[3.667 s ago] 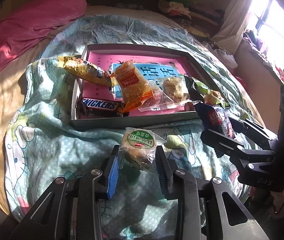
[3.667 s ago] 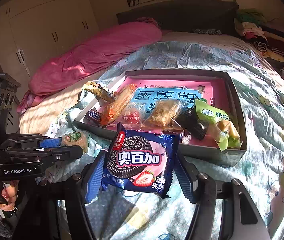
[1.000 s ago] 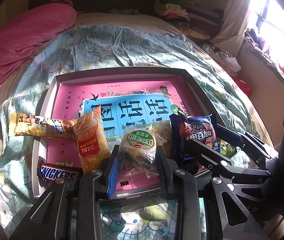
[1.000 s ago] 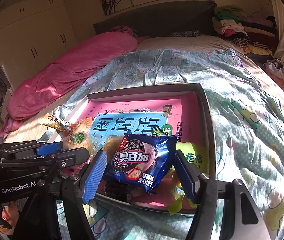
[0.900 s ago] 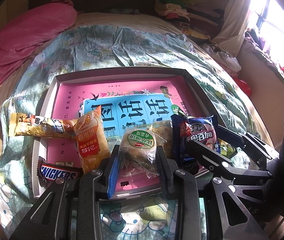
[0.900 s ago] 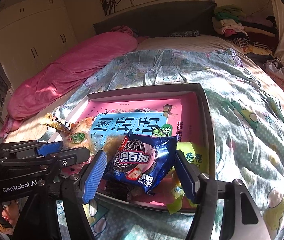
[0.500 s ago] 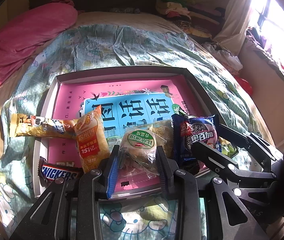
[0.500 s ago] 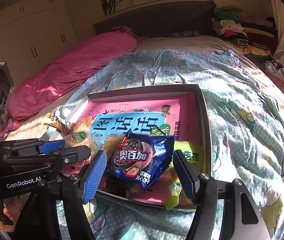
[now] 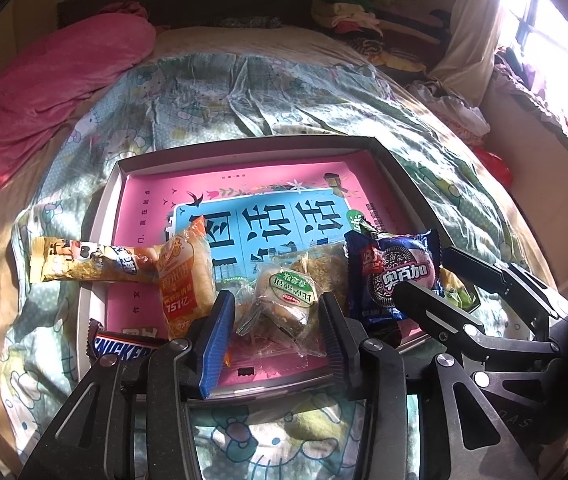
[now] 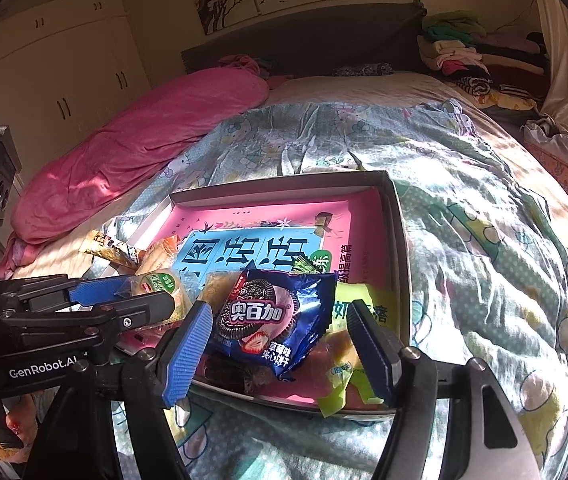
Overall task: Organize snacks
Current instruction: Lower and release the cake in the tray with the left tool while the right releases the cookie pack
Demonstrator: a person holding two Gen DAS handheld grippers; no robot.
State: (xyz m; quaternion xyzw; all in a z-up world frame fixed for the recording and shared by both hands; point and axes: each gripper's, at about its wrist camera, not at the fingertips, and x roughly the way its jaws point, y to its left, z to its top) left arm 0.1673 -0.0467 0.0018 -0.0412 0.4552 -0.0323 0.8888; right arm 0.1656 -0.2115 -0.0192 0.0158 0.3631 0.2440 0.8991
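The left gripper (image 9: 276, 320) stands open around a clear-wrapped cake (image 9: 285, 304) lying in the box (image 9: 244, 148); touching seems unlikely, though glare blurs it. The right gripper (image 10: 280, 340) is open too, its cookie packet (image 10: 272, 320) resting between the spread fingers on other snacks.

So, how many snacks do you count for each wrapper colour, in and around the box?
Blue: 1, cookie pack
Orange: 1, bread packet
Yellow: 1, long packet
Brown: 1, Snickers bar
Clear: 2, labelled pastry, floss pastry
Green: 1, green packet
Total: 7 clearly visible; the pile may hide more.
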